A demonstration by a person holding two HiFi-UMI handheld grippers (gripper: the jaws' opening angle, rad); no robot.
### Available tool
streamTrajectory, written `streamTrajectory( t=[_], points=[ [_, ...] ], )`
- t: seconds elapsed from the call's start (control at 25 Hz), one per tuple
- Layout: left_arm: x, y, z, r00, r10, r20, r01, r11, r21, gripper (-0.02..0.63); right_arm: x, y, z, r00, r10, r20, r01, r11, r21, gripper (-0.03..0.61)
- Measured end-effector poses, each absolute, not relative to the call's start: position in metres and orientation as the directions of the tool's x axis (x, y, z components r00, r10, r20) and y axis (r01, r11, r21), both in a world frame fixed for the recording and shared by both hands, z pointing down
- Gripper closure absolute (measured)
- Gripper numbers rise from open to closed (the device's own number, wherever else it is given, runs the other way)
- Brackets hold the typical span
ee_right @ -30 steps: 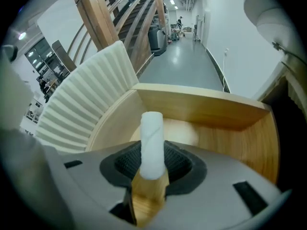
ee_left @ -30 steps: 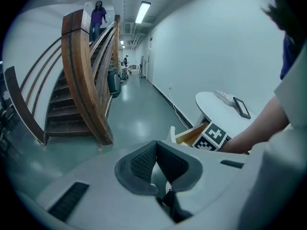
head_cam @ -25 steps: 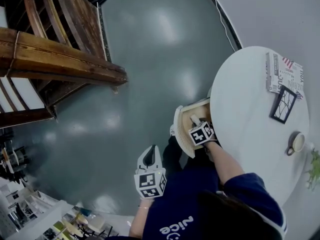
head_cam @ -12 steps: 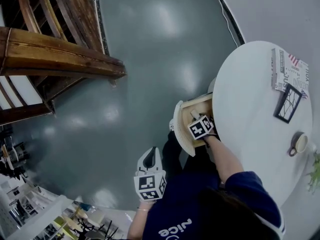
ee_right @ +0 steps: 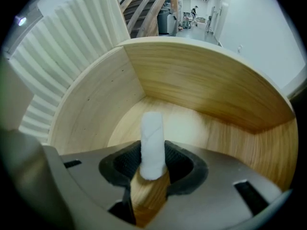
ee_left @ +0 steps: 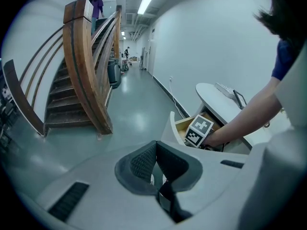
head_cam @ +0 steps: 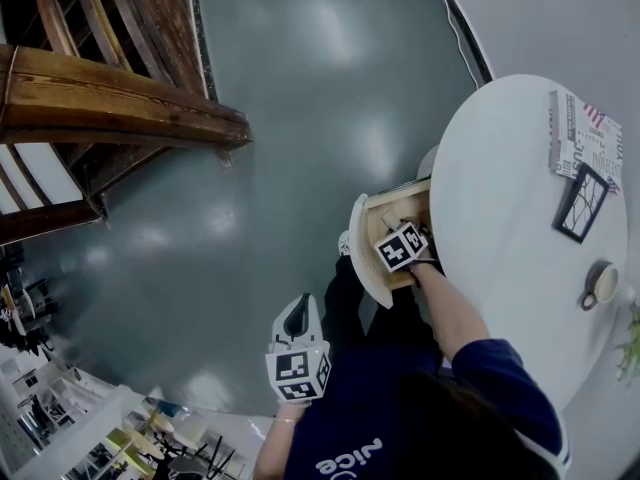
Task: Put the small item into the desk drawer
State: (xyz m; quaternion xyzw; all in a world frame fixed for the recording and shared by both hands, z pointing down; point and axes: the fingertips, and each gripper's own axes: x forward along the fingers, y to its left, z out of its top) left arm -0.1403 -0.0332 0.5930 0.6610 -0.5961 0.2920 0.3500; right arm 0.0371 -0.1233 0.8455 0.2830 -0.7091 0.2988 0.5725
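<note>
Inside wooden drawer (ee_right: 206,90), white roll (ee_right: 152,143) (cylindrical)

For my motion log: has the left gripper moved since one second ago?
No. The left gripper keeps the same gap to the open drawer's front panel in the head view.

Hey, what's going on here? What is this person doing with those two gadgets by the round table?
A person holds a gripper in each hand. The right gripper is down inside the open wooden drawer of the round white table, with a small white roll between its jaws. The jaws are opening, so the roll looks about to be released. The left gripper hangs aside over the floor, jaws together and empty.
</note>
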Motion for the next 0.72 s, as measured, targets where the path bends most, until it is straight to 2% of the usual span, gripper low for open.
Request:
streamTrajectory(
  t=[0.24,0.72],
  points=[
    [-0.138,-0.035,0.592,0.138,-0.592,0.794,-0.99,-0.061,0.127,0.611,0.036,-0.12,0.841,-0.21,-0.058,0.976,-0.774,0.62,-0.129,0.342],
    [-0.144,-0.045,0.585,0.177,-0.62,0.765,-0.984,-0.095,0.15,0.611,0.021,-0.127,0.803,-0.236,-0.139,0.962,-0.789,0.605,-0.107,0.324]
  ],
)
